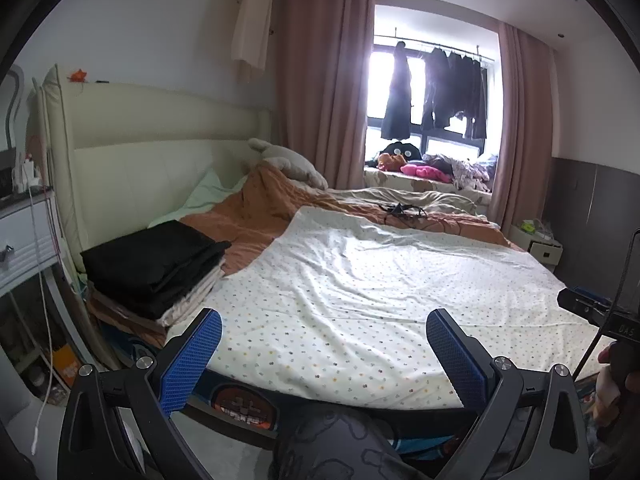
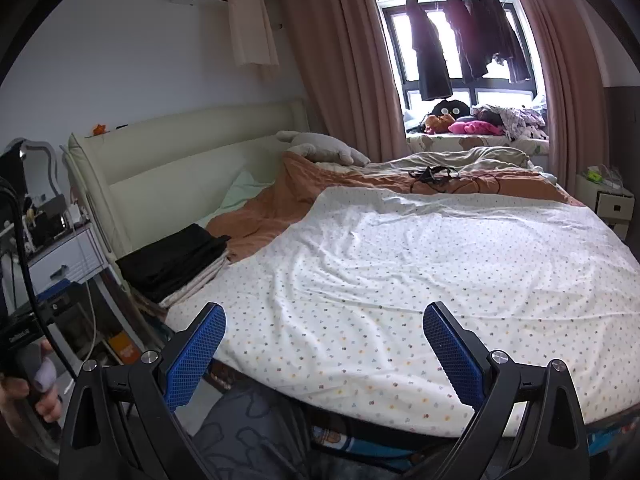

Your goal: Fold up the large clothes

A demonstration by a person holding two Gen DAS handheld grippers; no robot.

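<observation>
A large white sheet with small coloured dots lies spread flat over the bed, its near edge at the bed's front. My left gripper hovers open above that near edge, blue pads wide apart, nothing between them. My right gripper is likewise open over the sheet's near edge and holds nothing. A stack of folded clothes, black on top, rests at the bed's left side near the headboard.
An orange duvet and a grey plush toy lie behind the sheet, with black cables on the duvet. A white nightstand stands left, another right. Dark clothes hang at the window. A person's patterned trouser leg is below.
</observation>
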